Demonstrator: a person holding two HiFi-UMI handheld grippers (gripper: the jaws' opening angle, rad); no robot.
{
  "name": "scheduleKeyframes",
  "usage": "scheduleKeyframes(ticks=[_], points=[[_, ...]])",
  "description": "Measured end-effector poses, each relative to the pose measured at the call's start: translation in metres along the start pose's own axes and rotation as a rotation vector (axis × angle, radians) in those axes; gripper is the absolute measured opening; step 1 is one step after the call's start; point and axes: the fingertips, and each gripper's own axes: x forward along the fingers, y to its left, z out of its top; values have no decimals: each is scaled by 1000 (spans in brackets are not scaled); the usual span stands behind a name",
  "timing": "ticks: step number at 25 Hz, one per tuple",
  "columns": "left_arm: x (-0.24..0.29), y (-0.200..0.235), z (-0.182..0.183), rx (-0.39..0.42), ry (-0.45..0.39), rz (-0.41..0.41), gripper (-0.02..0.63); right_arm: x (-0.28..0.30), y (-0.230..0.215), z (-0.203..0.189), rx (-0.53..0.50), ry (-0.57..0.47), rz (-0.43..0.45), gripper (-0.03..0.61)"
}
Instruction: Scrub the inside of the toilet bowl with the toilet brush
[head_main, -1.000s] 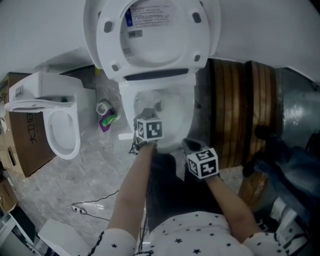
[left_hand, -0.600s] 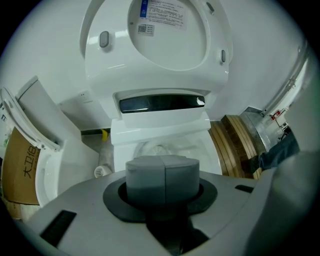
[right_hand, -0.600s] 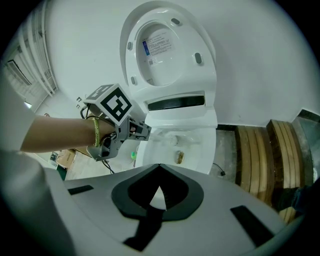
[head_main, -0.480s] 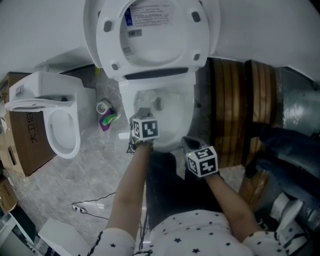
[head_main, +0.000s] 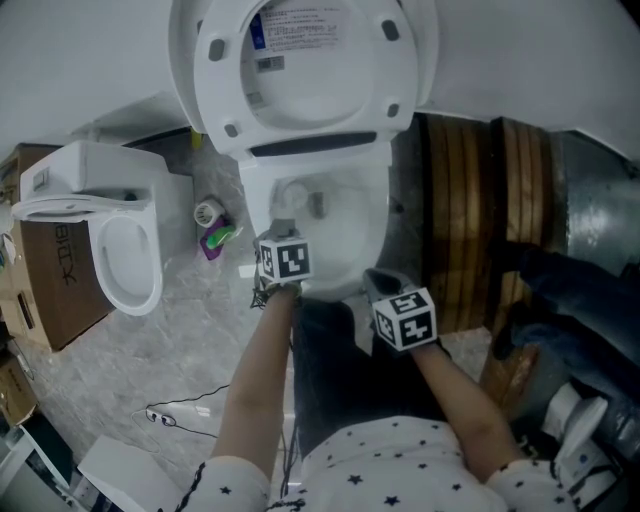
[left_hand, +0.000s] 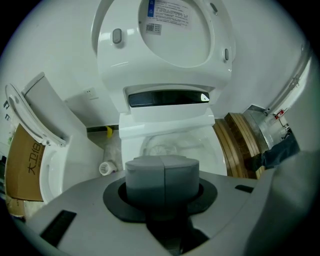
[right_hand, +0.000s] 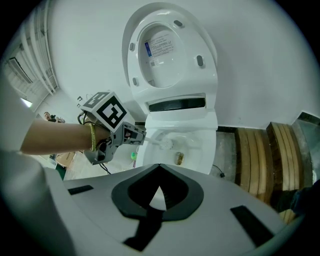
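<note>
In the far middle, a big white china toilet (head_main: 378, 225) with its round white lid (head_main: 300, 80) tipped up against the wall. To the right of it, a stack of brown wooden rings (head_main: 470, 220). To the left, another white toilet (head_main: 90, 175) beside a brown cardboard box (head_main: 45, 290).

Nearer, over the left rim of the bowl, the left gripper (right_hand: 139, 135), a grey tool with a black-and-white marker cube on it. Jaws pressed together on the thin white handle of the white toilet brush (right_hand: 162, 143). Brush head down inside the bowl, toward its left side, near a small brown spot (right_hand: 179, 158) low in the bowl.

At the near right, the right gripper (head_main: 378, 288), hanging just off the near rim. Jaws closed to a point, with nothing between them.

Looks like the scrubbing step, with the brush head in the bowl. Next move most likely calls for rubbing the head round the inside walls and over the brown spot. Calls too for a tight hold on the thin handle and a low brush head, to stop splashing.
</note>
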Motion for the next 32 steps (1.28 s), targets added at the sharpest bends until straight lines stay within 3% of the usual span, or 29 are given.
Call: scheduleKeyframes(ticks=[32], points=[[-23,-1,-85,24,67,-1,153,-10,12,-19,-17,-14,-15,6]])
